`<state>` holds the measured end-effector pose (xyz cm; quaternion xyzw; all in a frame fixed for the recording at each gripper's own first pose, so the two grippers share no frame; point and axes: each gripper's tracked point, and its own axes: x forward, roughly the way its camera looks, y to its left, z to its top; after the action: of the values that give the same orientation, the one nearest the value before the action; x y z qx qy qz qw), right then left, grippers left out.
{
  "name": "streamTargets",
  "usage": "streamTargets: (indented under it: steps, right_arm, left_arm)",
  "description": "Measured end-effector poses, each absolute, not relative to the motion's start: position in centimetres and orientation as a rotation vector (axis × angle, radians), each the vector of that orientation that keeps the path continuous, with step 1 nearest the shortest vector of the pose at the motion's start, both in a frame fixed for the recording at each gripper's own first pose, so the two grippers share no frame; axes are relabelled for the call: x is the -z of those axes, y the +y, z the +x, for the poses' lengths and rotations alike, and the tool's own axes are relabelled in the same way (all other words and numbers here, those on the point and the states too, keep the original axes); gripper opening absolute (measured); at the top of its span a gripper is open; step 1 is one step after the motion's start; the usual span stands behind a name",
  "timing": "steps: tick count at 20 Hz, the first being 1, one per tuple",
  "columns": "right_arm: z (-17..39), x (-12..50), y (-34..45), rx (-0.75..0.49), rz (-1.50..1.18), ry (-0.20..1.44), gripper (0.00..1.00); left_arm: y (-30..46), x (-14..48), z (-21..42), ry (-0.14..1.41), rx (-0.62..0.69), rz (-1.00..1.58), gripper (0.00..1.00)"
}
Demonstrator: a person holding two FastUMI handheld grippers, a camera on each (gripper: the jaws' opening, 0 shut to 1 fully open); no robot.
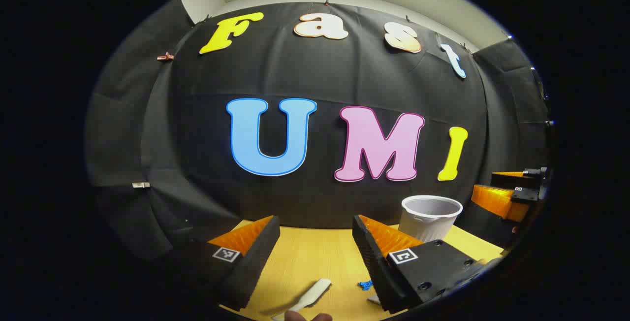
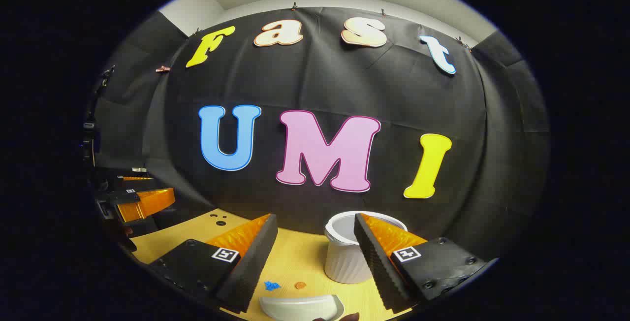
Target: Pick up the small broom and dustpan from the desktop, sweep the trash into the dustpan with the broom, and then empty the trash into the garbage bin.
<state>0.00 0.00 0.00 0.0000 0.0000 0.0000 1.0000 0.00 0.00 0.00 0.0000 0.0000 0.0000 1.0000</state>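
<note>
Lying flat at the near edge of the yellow wooden desktop (image 1: pixel 315 252), just ahead of the left gripper (image 1: pixel 316 235) with its fingers spread wide and nothing between them: small white plastic broom handle (image 1: pixel 311 295), bristle end cut off by the frame. Just right of it, blue scrap of trash (image 1: pixel 365 285), partly behind the right-hand finger. Farther back and to the right, ribbed white plastic garbage bin (image 1: pixel 429 217), upright and open-topped, against the black cloth wall (image 1: pixel 295 75). Seen from the right gripper (image 2: pixel 312 242), likewise spread wide and empty: curved white plastic dustpan (image 2: pixel 301 307) at the bottom, touched by neither finger, with the blue scrap and a small brown coin-like disc (image 2: pixel 300 285) just beyond it.
</note>
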Motion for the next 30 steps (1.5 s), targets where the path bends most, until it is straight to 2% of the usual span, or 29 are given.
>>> streamTargets:
  steps: [17,21,25,30]
  right_arm:
    - [0.2,0.8,1.0,-0.018,-0.014,0.04,0.97]
    - [-0.9,5.4,0.3,-0.078,-0.035,0.229,0.98]
    - [-5.2,12.6,-0.4,-0.15,-0.012,0.492,0.98]
    - [-9.5,21.4,-1.6,-0.182,0.025,0.785,0.98]
  left_arm:
    - [0.6,0.8,0.5,0.016,0.037,0.02,0.94]
    - [0.8,1.4,0.5,0.026,0.037,0.02,0.94]
    - [0.9,2.2,0.2,0.039,0.037,0.023,0.94]
    - [0.8,3.2,-0.2,0.05,0.039,0.043,0.94]
